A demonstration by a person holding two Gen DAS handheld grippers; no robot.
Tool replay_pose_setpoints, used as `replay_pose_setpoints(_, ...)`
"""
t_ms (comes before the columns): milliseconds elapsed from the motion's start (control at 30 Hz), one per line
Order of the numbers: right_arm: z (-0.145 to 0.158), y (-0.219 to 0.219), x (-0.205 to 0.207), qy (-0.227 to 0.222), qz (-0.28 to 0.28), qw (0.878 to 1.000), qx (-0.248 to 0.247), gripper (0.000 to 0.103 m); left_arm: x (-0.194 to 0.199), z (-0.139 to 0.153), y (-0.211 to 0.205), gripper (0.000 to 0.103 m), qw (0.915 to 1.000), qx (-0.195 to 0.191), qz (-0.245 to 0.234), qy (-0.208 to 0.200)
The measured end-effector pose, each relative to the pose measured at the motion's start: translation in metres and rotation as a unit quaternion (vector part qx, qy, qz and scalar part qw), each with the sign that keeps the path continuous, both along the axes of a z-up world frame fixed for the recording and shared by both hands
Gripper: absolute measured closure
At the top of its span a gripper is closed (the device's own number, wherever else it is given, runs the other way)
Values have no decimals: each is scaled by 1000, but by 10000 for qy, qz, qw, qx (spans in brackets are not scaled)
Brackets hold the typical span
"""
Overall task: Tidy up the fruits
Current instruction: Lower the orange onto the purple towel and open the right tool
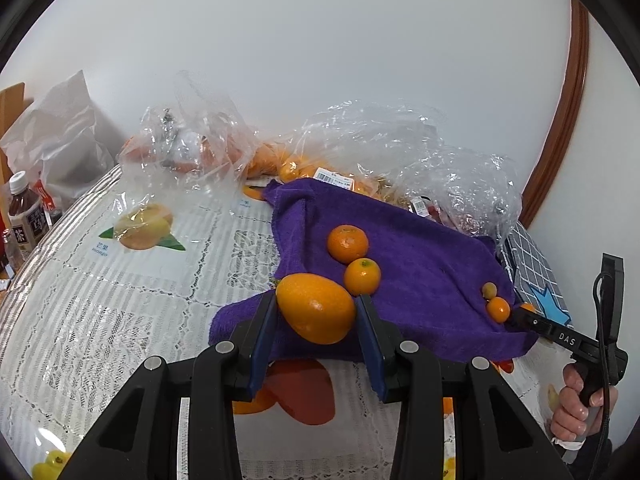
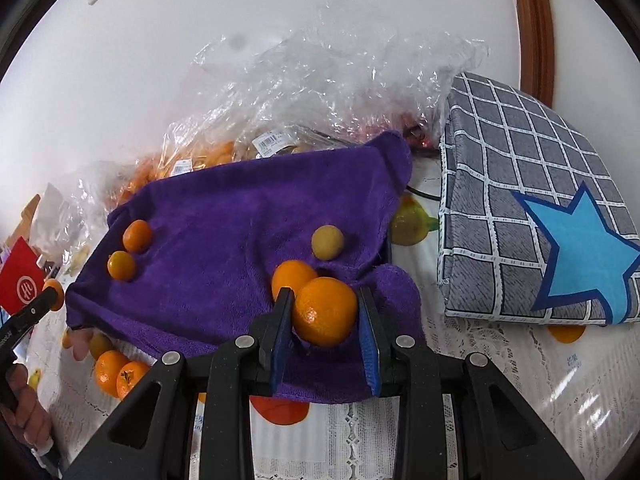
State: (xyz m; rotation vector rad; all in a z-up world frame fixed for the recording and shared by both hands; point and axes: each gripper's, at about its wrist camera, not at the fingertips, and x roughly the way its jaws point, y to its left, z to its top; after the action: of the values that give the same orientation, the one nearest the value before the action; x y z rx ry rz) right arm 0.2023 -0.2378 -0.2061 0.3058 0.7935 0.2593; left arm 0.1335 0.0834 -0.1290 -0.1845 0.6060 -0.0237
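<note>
A purple towel [image 1: 420, 264] [image 2: 240, 216] lies on the table. My left gripper [image 1: 318, 306] is shut on an oval orange kumquat [image 1: 316, 308], held above the towel's near left edge. Two small oranges [image 1: 347, 243] [image 1: 362, 276] rest on the towel just beyond it. My right gripper [image 2: 325, 307] is shut on a round orange [image 2: 325, 311] at the towel's near right part. Another orange [image 2: 290, 278] sits just behind it and a small yellow-green fruit [image 2: 327, 242] lies farther back. The same two fruits show small in the left wrist view [image 1: 498, 309] [image 1: 489, 290].
Clear plastic bags of fruit [image 1: 360, 148] [image 2: 320, 92] stand behind the towel. A grey checked cushion with a blue star [image 2: 540, 200] lies at the right. Bottles [image 1: 24, 216] stand at the far left. The lace tablecloth [image 1: 120, 320] has printed fruit pictures.
</note>
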Motion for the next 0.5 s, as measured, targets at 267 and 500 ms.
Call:
replay_pose_setpoints(267, 0, 1, 2, -23, 49, 9999, 101, 72, 20, 8, -15, 65, 9998, 32, -145, 145)
replay_pose_setpoints(500, -2, 7, 2, 5, 92, 10000, 7, 71, 55, 0, -29, 65, 9990, 204, -42, 395)
